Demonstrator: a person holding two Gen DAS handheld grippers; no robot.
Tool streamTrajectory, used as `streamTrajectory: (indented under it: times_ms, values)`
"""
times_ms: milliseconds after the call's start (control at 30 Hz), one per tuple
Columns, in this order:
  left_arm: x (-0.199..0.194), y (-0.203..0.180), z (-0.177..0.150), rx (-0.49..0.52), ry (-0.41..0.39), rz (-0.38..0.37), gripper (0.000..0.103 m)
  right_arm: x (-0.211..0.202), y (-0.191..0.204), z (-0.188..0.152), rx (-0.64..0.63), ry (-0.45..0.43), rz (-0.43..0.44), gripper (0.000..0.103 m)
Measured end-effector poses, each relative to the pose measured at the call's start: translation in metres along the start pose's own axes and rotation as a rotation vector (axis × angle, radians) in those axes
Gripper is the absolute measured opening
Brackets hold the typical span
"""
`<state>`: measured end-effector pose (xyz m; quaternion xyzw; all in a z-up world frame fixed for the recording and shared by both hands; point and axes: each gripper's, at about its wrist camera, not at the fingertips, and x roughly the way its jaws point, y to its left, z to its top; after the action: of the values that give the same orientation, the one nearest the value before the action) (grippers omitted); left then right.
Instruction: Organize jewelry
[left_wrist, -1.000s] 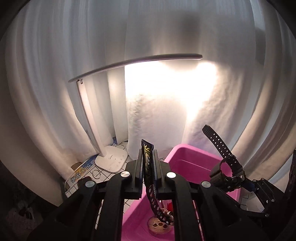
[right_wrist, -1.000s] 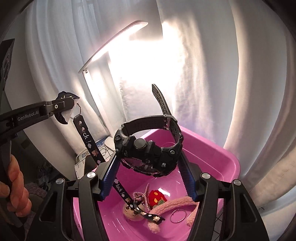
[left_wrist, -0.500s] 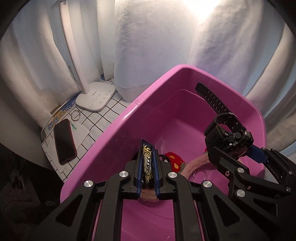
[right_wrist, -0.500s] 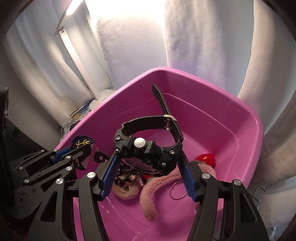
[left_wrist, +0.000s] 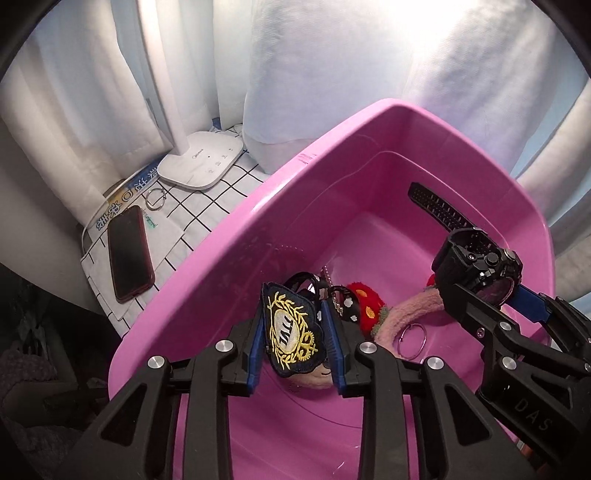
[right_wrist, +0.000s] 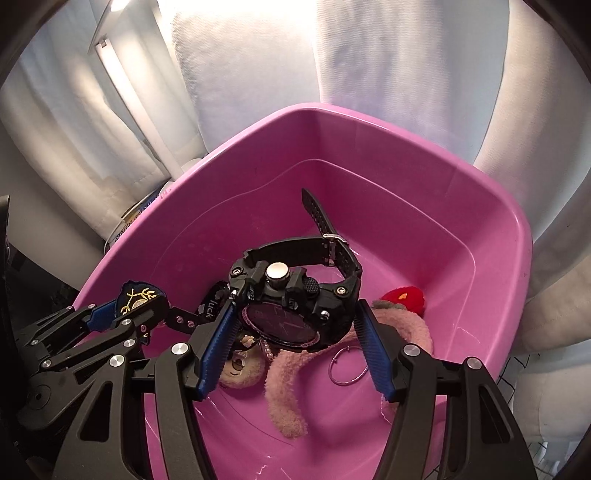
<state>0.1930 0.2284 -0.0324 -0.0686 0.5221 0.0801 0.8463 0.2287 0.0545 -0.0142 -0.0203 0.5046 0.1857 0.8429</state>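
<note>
Left claw: one, its jaws opening, with one embroidered badge standing between the blue pads; a gap shows on each side of the badge, which hangs over the bin.
Right claw: one, jaws set wide and gripping one black watch by its case; the strap loops up beyond the fingertips, with its free end pointing away.
Bin: one pink bin under both claws, holding everything below.
Plush items: one pink fuzzy band just below the right claw; one red plush piece beyond its right finger; one tan plush head under the badge.
Rings: two thin metal rings, one in the bin near the right claw's right finger, one on the desk.
Desk, left of the left claw: one dark phone and one white lamp base on a gridded cloth.
Behind: white curtains.
</note>
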Motion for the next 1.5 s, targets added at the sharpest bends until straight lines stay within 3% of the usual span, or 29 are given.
streamTrajectory:
  times_ms: [167, 233, 267, 400, 1100, 1500]
  values:
    - [-0.002, 0.002, -0.002, 0.006, 0.002, 0.010, 0.033, -0.005, 0.004, 0.002, 0.002, -0.022, -0.021, 0.063]
    - [-0.005, 0.004, -0.002, -0.002, -0.001, 0.013, 0.057, -0.012, 0.007, 0.001, 0.001, -0.038, -0.018, 0.065]
    - [-0.008, 0.005, -0.003, -0.003, -0.012, 0.016, 0.074, -0.015, 0.008, 0.001, 0.001, -0.044, -0.020, 0.065]
    - [-0.020, 0.005, -0.006, 0.008, -0.040, 0.019, 0.080, -0.026, 0.011, 0.001, -0.003, -0.063, -0.034, 0.066]
    - [-0.065, 0.016, -0.014, 0.003, -0.135, 0.040, 0.095, -0.061, 0.011, -0.026, 0.032, -0.108, -0.040, 0.066]
    - [-0.073, 0.016, -0.022, 0.007, -0.129, 0.037, 0.096, -0.069, 0.012, -0.042, 0.049, -0.123, -0.078, 0.066]
